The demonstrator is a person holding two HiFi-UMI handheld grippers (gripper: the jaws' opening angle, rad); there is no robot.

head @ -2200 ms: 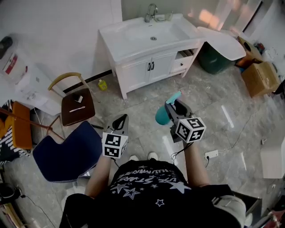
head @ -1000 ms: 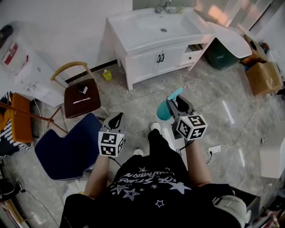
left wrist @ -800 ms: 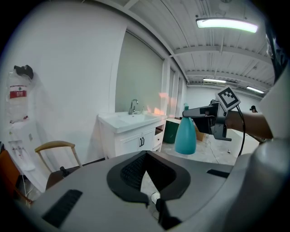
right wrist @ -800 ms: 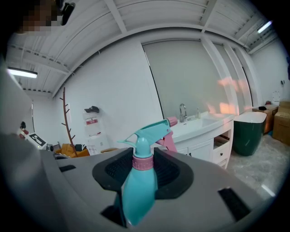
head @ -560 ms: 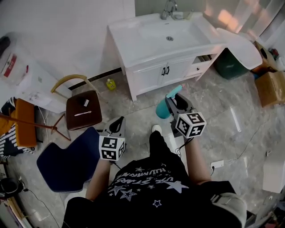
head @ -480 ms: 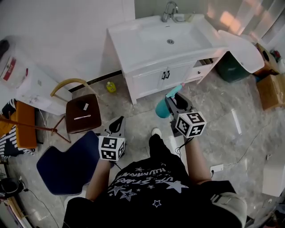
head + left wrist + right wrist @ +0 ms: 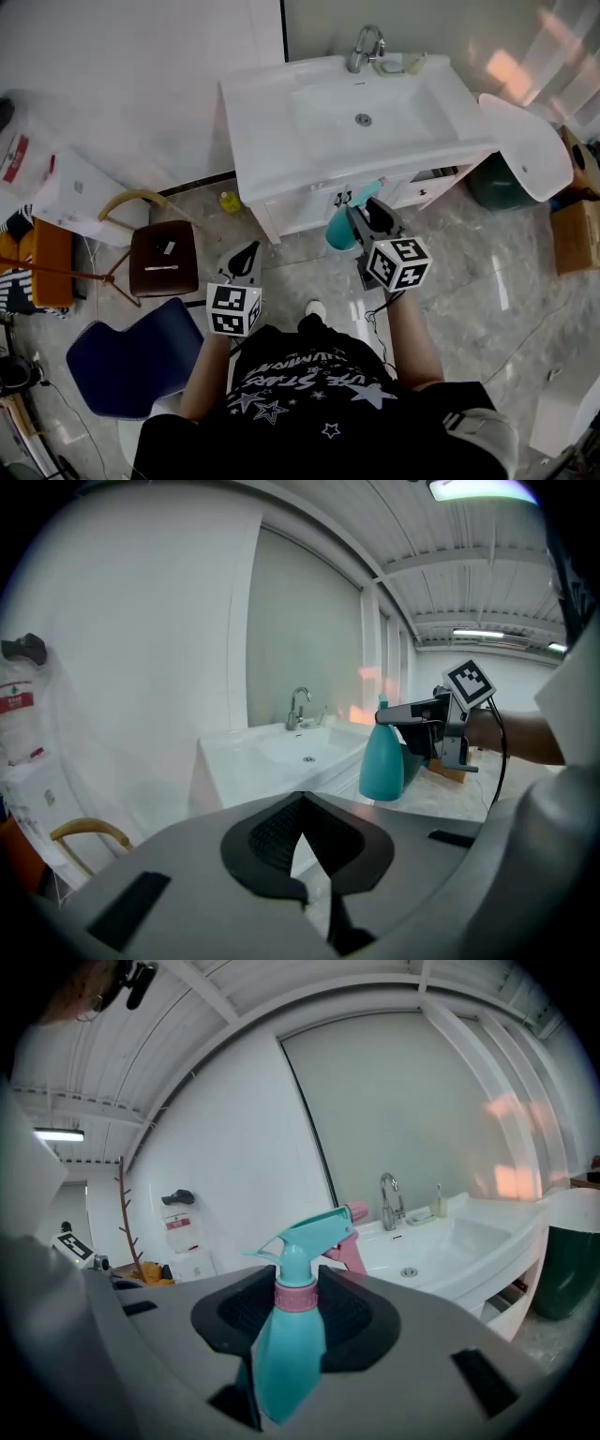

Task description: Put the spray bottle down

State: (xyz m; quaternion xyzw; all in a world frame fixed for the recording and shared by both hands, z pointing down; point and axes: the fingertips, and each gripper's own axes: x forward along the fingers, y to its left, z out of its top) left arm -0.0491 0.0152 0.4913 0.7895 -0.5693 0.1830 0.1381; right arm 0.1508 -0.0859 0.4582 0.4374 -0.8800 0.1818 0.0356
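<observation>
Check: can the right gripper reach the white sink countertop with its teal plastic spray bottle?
Likely yes: right gripper, shut on the teal spray bottle, hangs before the white sink countertop; nothing between.

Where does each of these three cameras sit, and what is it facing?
Head view: on the person's head, looking steeply down at sink and floor; shows torso, left gripper, right gripper.
Left gripper view: on the left gripper, facing the sink along its shut, empty jaws; right gripper at right.
Right gripper view: on the right gripper, facing the sink past the clamped spray bottle.
Shared: all see the sink.
</observation>
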